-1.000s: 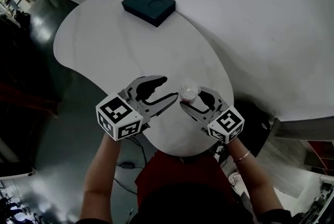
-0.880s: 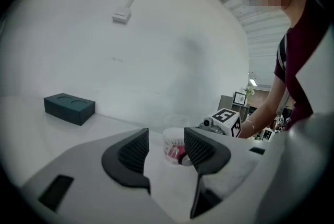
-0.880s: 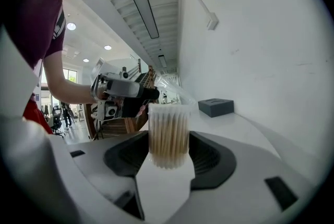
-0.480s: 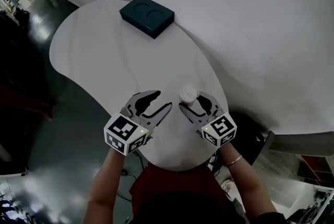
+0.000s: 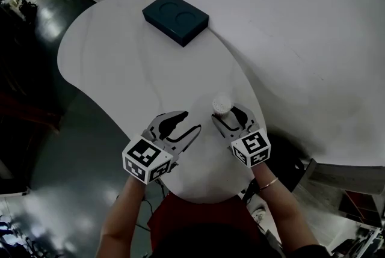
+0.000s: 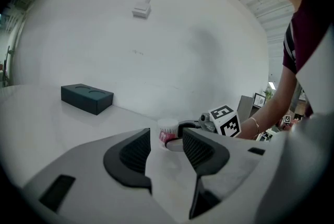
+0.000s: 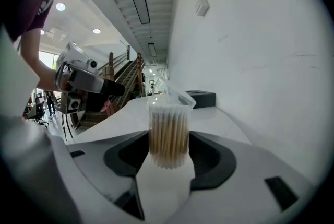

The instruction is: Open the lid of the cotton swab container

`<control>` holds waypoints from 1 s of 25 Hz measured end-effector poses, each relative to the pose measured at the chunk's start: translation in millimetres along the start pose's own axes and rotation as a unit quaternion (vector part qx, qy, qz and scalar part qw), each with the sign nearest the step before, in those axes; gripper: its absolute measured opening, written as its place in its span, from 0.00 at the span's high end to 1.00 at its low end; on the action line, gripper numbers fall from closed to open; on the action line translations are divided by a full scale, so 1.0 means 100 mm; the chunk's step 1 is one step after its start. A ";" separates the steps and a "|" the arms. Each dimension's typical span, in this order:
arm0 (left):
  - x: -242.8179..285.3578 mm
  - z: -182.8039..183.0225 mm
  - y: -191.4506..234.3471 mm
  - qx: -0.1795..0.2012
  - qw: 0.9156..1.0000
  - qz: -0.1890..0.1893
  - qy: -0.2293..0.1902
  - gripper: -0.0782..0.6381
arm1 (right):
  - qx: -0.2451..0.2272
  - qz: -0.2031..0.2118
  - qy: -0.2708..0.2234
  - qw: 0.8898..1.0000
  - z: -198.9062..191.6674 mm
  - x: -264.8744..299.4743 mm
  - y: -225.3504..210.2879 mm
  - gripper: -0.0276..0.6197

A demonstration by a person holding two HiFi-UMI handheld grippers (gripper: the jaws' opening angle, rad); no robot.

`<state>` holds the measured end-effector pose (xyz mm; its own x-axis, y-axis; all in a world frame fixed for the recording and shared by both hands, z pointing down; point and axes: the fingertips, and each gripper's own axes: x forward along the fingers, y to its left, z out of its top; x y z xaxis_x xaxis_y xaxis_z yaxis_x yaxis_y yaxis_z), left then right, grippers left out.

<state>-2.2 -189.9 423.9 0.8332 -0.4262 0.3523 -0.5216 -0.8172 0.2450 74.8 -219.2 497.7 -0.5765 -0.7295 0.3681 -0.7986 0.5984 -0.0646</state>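
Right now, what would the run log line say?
right gripper: shut on cotton swab container | left gripper: open, jaws just been closing, nothing between | dark box: far end of table

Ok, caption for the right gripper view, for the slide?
Right gripper holds the cotton swab container upright between its jaws, lid seemingly tilted up; dark box behind on the white table.

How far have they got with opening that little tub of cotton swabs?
Done: the right gripper is clamped on the tub of swabs. In hand: the left gripper is empty, its jaws have just been closing a little, and it sits beside the tub without touching it. Left: the clear lid looks tipped up at one edge at most, so it has yet to be swung open.
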 end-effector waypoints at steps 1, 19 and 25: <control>0.00 0.00 0.02 -0.001 1.000 0.001 0.001 0.60 | -0.005 -0.004 0.006 1.000 -0.02 0.02 -0.02 0.57; 0.04 -0.04 0.16 -0.013 1.000 0.010 0.001 0.60 | -0.017 -0.039 0.074 0.996 -0.16 0.20 -0.21 0.57; 0.01 -0.02 0.15 -0.013 1.000 0.015 -0.001 0.60 | -0.029 -0.037 0.091 0.995 -0.19 0.22 -0.19 0.57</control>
<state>-9.7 -201.4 429.5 0.8180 -0.4508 0.3572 -0.5503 -0.7941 0.2580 80.5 -240.6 524.6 -0.4707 -0.7036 0.5324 -0.8239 0.5664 0.0201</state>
